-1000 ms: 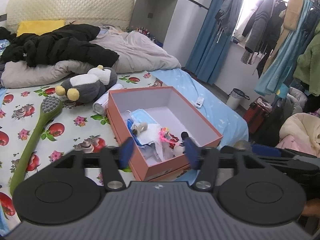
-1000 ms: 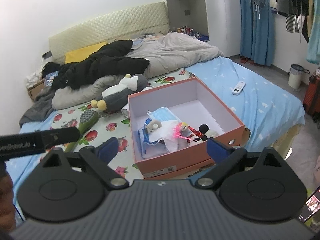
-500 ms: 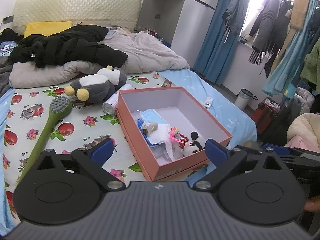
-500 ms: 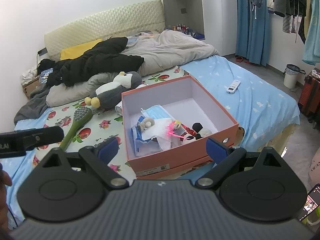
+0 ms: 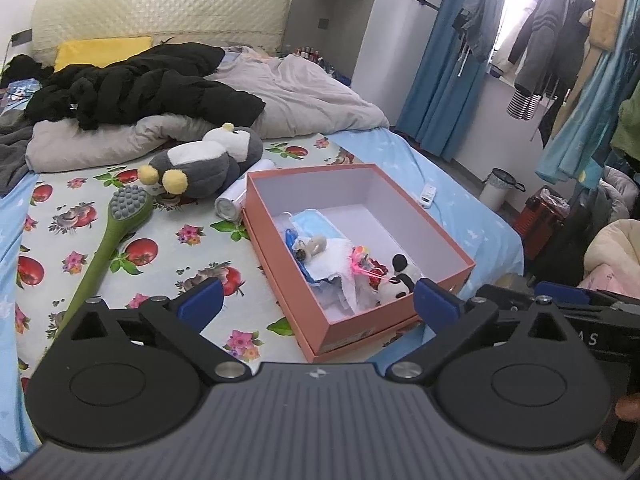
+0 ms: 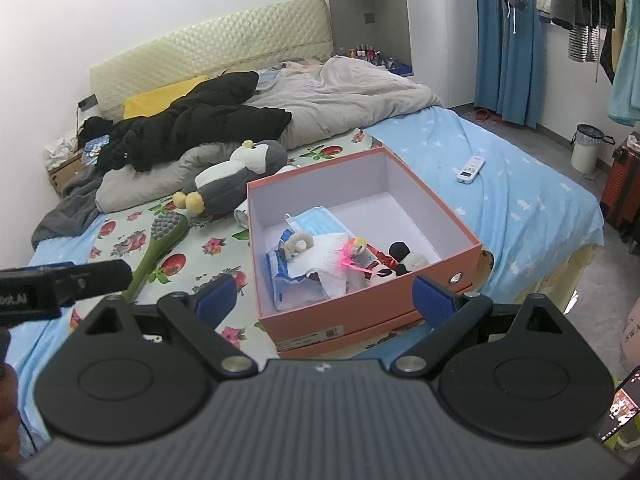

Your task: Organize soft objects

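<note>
The left gripper (image 5: 316, 300) had spread wide, empty, over the orange cardboard box (image 5: 394, 312); the right gripper (image 6: 326, 294) gaped empty; only its view showed the white remote (image 6: 471, 169) clearly.

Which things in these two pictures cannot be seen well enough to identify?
- Items under the white cloth in the orange box: covered, both views.
- White roll, right wrist view: mostly behind the box wall.
- Bottles on the far shelf: too small.
- Phone screen, right wrist view: cut off by the edge.
</note>
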